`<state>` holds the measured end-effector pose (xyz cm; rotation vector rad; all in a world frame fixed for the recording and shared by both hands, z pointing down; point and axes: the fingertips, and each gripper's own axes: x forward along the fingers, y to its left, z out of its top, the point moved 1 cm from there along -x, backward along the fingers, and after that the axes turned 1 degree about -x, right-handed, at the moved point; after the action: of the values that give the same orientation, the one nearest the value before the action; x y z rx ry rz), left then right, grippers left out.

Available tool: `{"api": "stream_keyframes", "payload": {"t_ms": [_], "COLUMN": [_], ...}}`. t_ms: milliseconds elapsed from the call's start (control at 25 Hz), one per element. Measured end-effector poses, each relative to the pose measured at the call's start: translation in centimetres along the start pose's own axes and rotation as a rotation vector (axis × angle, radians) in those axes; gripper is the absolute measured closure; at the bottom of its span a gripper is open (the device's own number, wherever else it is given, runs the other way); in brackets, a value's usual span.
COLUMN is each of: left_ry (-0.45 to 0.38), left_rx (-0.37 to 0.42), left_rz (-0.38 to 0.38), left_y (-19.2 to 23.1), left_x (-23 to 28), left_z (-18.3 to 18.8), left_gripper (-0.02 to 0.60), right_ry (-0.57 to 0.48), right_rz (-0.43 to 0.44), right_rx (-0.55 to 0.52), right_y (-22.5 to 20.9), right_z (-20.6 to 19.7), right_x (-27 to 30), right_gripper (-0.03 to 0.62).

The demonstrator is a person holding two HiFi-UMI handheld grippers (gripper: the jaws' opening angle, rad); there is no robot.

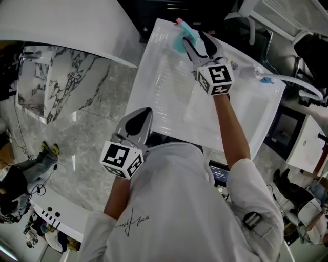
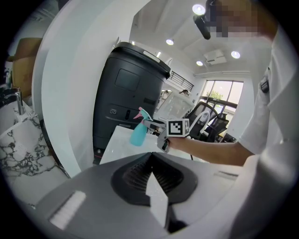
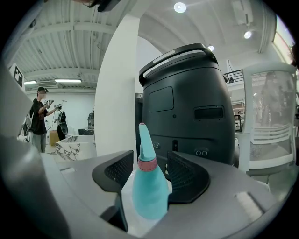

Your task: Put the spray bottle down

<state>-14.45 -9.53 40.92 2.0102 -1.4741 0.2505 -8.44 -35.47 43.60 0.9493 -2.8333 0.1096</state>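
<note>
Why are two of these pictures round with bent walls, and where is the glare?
Left gripper view and right gripper view: wide-angle lenses give a dark round border and bowed walls; right gripper view: the spray bottle looms large; left gripper view: ceiling lights flare white; head view: soft sheen on the table.

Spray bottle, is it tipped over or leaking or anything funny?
No, nothing looks odd. The spray bottle stands upright on the white table, between the right gripper's open jaws, with no spill showing.
</note>
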Motion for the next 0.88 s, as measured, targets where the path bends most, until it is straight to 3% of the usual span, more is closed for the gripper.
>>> {"api": "stream_keyframes", "payload": {"t_ms": [880], "left_ry": [-0.038], "left_rx": [0.05], "left_rz": [-0.011], "left_y": [0.0], "left_x": [-1.2], "left_z": [0.8], "left_gripper": [0.549], "right_ry": [0.019], "right_rz": [-0.04], "right_rx": [0.013], "right_y": [0.0], "right_z": [0.5], "right_x": [-3.7], "right_gripper": [0.398]}}
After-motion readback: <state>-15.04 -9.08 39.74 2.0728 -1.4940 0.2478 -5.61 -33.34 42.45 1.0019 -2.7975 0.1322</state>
